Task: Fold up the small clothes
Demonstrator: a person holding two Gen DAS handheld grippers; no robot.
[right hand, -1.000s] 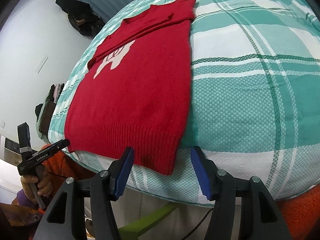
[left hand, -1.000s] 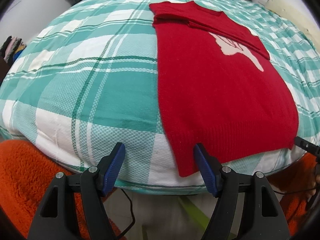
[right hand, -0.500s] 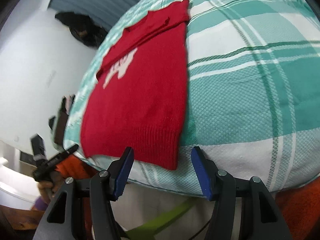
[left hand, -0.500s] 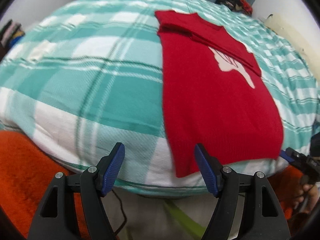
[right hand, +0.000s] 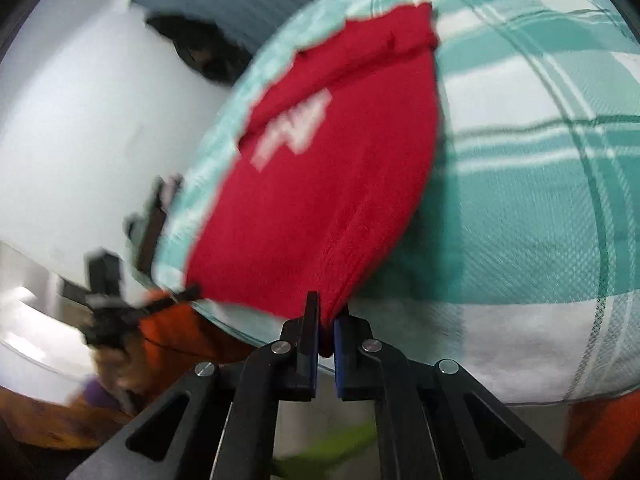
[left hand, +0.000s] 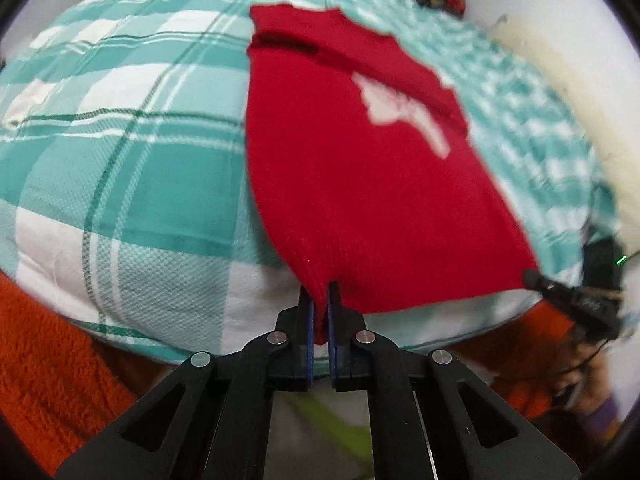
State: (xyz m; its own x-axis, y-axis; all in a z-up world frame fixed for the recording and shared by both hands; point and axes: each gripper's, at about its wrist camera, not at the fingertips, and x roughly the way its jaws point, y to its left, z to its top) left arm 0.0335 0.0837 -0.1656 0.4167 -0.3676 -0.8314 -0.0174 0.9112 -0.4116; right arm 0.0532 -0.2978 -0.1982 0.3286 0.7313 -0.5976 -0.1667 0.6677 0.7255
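Observation:
A small red knitted sweater [left hand: 360, 168] with a white figure on its chest lies on a teal and white checked bed cover [left hand: 120, 152], its sleeves folded across the front. My left gripper [left hand: 319, 300] is shut on the sweater's near left hem corner, which bunches up between the blue pads. In the right wrist view the same sweater [right hand: 328, 184] runs away from me. My right gripper [right hand: 327, 320] is shut on its near right hem corner. Each gripper also shows small in the other's view, the right gripper [left hand: 568, 296] at the hem's far end, the left gripper [right hand: 120, 304] blurred.
The bed's near edge hangs just in front of both grippers. An orange fleece sleeve [left hand: 48, 352] fills the lower left. A white wall [right hand: 80, 120] and dark clothes [right hand: 200, 52] stand beyond the bed. A cream pillow [left hand: 560, 92] lies at the right.
Both grippers went from open in front of the hem to shut on its two near corners. The hem now bunches and lifts slightly at each grip.

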